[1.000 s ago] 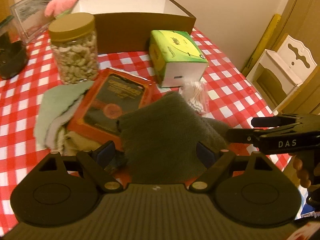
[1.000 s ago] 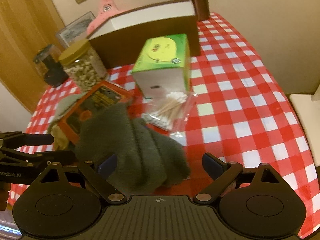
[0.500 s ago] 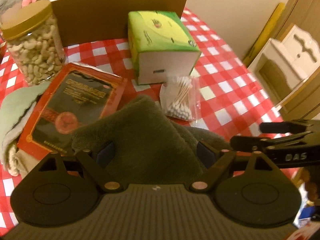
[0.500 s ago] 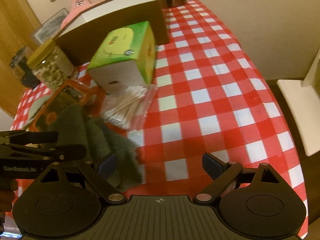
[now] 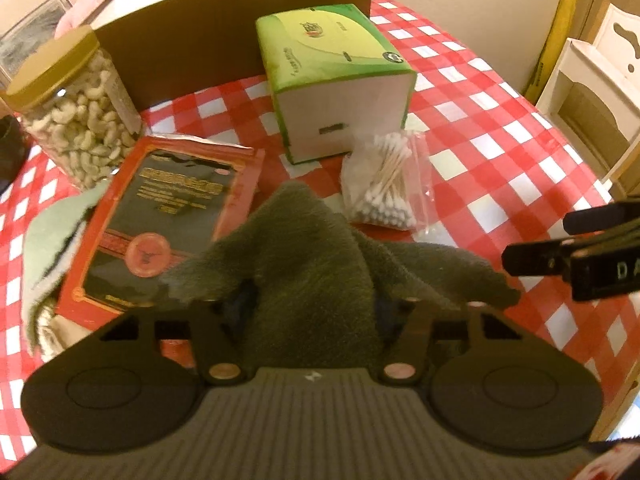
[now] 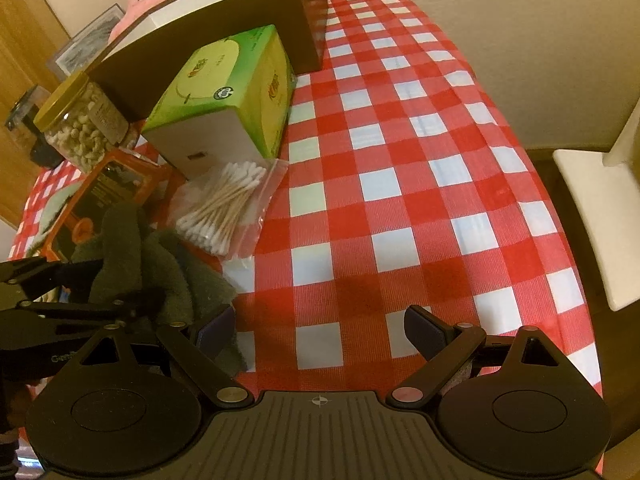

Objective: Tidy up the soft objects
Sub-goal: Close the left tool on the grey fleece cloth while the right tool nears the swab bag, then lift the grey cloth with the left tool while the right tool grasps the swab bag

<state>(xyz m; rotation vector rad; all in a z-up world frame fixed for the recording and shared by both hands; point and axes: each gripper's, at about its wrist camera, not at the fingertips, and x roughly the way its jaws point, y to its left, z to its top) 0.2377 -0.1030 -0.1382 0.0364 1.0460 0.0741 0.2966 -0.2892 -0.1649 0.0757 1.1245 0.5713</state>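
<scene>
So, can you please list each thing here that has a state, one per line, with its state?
Left gripper: jaws have just been closing, pinched on the dark green towel.
Right gripper: open, nothing between the jaws.
Dark green towel: bunched up, lifted into a peak.
Cashew jar: upright, lid on.
Brown box: open on top.
Cotton swab bag: lying flat.
Tissue box: lying on the table.
</scene>
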